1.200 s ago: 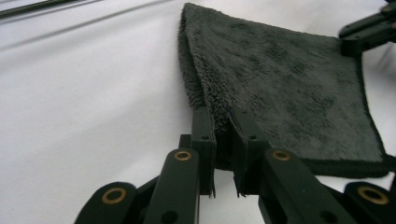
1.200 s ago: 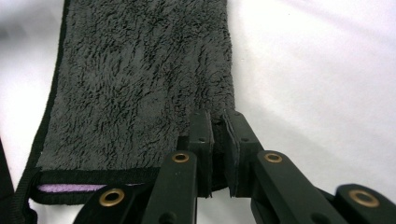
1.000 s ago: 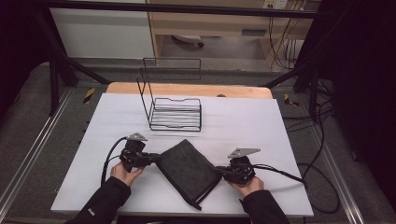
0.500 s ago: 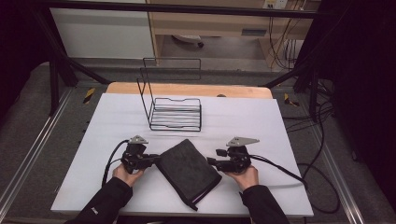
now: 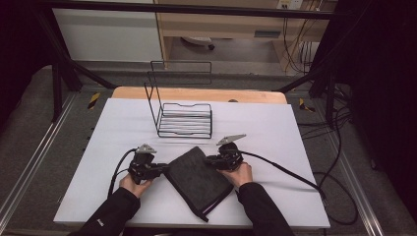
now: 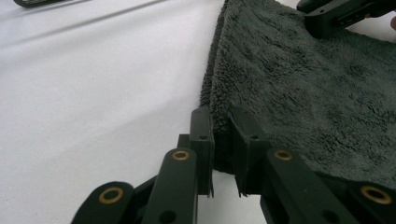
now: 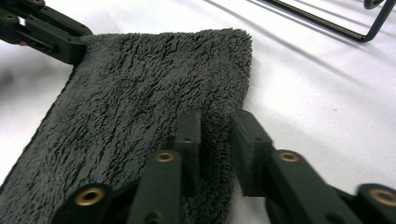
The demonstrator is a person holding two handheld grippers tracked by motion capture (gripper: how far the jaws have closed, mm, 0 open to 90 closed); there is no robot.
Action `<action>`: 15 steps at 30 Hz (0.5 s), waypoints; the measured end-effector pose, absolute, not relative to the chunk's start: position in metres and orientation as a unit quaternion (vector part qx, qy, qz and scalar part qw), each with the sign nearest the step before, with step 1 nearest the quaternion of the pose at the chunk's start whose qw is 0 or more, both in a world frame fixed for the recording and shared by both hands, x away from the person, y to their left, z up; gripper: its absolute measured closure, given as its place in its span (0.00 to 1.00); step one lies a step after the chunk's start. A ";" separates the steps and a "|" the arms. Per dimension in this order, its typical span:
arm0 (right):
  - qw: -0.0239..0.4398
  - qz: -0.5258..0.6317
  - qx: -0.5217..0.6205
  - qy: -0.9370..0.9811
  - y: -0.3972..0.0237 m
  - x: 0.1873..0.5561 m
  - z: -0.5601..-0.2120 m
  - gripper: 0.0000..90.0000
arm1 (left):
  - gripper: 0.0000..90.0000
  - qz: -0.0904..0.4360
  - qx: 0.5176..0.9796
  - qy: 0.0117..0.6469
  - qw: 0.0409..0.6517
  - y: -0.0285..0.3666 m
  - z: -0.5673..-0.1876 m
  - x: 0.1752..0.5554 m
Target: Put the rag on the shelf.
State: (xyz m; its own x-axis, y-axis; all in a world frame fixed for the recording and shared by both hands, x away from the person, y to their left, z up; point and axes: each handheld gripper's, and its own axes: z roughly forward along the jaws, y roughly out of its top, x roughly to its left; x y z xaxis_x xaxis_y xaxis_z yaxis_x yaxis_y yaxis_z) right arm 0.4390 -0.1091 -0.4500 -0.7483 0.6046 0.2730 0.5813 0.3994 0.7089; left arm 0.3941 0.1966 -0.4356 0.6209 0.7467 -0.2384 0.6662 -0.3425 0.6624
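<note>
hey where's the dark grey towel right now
In the high view the dark grey towel lies folded on the white table's near middle, between the left gripper and right gripper, in front of the wire rack.

The towel was dark grey terry cloth, thick, fuzzy and matt. The table had a smooth, matt white top, with a bare wooden edge at its far side. The rack was thin black metal wire. Both grippers' jaws were matt black plastic set with brassy, shiny rivets.
</note>
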 end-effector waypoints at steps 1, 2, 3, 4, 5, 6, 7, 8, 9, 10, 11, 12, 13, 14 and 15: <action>0.010 0.418 0.355 0.836 -0.109 0.439 -0.450 0.87 | 0.88 0.052 0.817 0.433 0.377 0.197 -0.436 0.395; 0.008 0.419 0.356 0.835 -0.109 0.439 -0.450 0.90 | 0.88 0.052 0.816 0.434 0.377 0.196 -0.435 0.395; 0.009 0.420 0.355 0.835 -0.109 0.438 -0.449 0.92 | 0.88 0.051 0.817 0.435 0.377 0.196 -0.435 0.396; 0.011 0.421 0.353 0.835 -0.110 0.438 -0.448 0.93 | 0.88 0.051 0.816 0.435 0.378 0.196 -0.434 0.396; 0.012 0.422 0.356 0.834 -0.110 0.438 -0.447 0.93 | 0.88 0.052 0.816 0.435 0.378 0.195 -0.434 0.397; 0.013 0.422 0.358 0.833 -0.110 0.436 -0.446 0.94 | 0.88 0.051 0.816 0.434 0.379 0.195 -0.433 0.399; 0.018 0.421 0.359 0.833 -0.111 0.435 -0.444 0.94 | 0.88 0.052 0.815 0.434 0.381 0.194 -0.432 0.400; 0.028 0.419 0.363 0.832 -0.113 0.432 -0.440 0.94 | 0.88 0.054 0.814 0.434 0.382 0.192 -0.432 0.402; 0.028 0.419 0.363 0.832 -0.113 0.432 -0.440 0.94 | 0.88 0.056 0.814 0.433 0.383 0.191 -0.432 0.403; 0.041 0.416 0.370 0.830 -0.114 0.428 -0.437 0.94 | 0.88 0.056 0.813 0.434 0.384 0.188 -0.432 0.406; 0.041 0.416 0.370 0.830 -0.114 0.428 -0.437 0.94 | 0.88 0.058 0.813 0.435 0.383 0.186 -0.432 0.408; 0.048 0.412 0.374 0.829 -0.115 0.426 -0.435 0.94 | 0.88 0.060 0.813 0.436 0.381 0.182 -0.431 0.411; 0.056 0.408 0.380 0.828 -0.116 0.423 -0.434 0.94 | 0.88 0.062 0.812 0.438 0.382 0.179 -0.431 0.414; 0.064 0.405 0.385 0.827 -0.116 0.421 -0.433 0.94 | 0.88 0.064 0.811 0.438 0.383 0.176 -0.431 0.416; 0.070 0.401 0.390 0.826 -0.118 0.418 -0.432 0.94 | 0.88 0.065 0.808 0.440 0.386 0.172 -0.430 0.419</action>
State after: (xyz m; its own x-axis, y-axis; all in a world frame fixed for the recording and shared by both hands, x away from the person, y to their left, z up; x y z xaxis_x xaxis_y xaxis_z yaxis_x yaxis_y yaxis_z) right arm 0.4182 -0.1177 -0.4324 -0.6856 0.7008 0.1970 0.5883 0.3739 0.7170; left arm 0.4190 0.1722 -0.4303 0.6040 0.7616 -0.2348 0.6615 -0.3147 0.6807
